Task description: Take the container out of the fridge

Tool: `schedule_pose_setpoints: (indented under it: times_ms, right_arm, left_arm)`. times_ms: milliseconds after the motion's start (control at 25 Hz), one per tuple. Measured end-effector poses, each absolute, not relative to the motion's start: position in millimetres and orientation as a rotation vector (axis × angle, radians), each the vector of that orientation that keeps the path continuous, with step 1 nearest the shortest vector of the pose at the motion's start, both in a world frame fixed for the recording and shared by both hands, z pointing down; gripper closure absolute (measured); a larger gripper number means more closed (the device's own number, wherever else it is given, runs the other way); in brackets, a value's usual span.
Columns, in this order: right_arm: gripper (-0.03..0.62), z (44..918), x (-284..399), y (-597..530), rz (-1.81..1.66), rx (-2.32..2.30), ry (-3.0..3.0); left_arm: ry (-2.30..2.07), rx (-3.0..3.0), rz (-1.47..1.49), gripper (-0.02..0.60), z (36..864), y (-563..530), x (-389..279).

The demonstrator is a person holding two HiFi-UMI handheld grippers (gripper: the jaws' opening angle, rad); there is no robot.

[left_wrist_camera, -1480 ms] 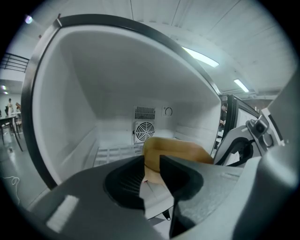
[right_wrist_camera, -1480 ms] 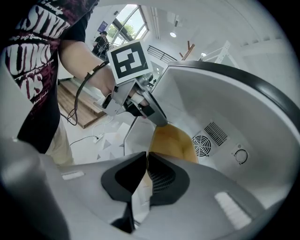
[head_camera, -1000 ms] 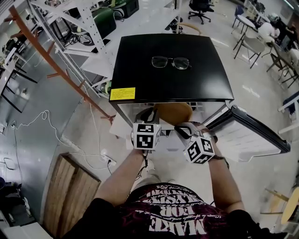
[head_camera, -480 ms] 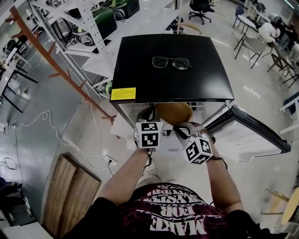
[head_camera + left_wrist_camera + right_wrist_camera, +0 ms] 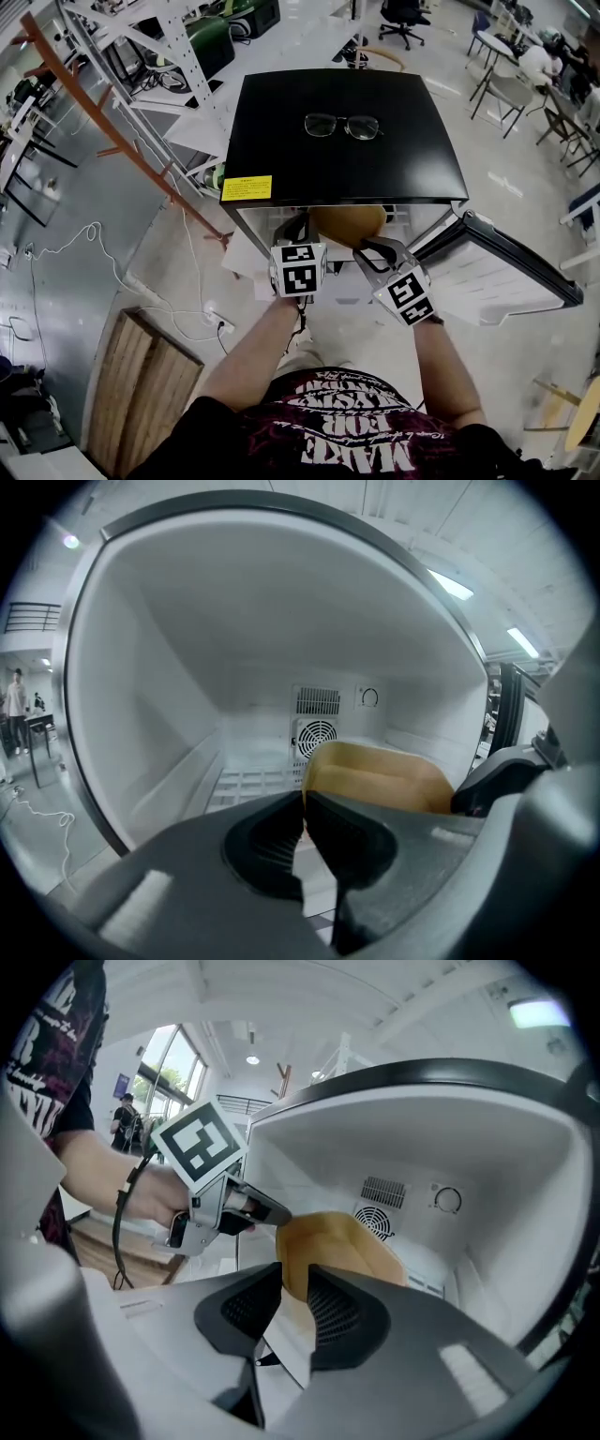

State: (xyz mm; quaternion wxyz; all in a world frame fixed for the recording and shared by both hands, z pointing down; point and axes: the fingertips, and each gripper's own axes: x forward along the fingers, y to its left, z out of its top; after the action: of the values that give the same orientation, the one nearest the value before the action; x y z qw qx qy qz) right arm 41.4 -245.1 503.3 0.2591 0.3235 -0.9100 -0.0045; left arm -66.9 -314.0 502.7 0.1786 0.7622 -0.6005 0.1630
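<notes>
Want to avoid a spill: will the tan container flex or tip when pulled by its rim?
Probably stiff: the container holds its shape with the left tool pinching its rim. Its thin wall suggests light weight. Gripped at one edge, it may tilt.

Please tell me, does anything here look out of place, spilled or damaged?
A pair of eyeglasses lies on the black top of the fridge, an odd place to leave them while the fridge is handled. Nothing looks spilled or damaged.
</notes>
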Motion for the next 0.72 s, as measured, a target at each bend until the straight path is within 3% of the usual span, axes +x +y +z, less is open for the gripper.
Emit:
schedule_pose_setpoints:
  times_ms: [440, 720]
  right_arm:
    - [0.493, 504, 90, -266, 0.256, 1.206, -2.415]
    - [0.454, 514, 103, -264, 0.341, 1.259, -2.36]
  left_arm:
    - [-1.745, 2.158, 0.466, 0.572, 500, -315, -68]
    - [-1.751, 2.153, 0.461, 0.572, 499, -312, -67]
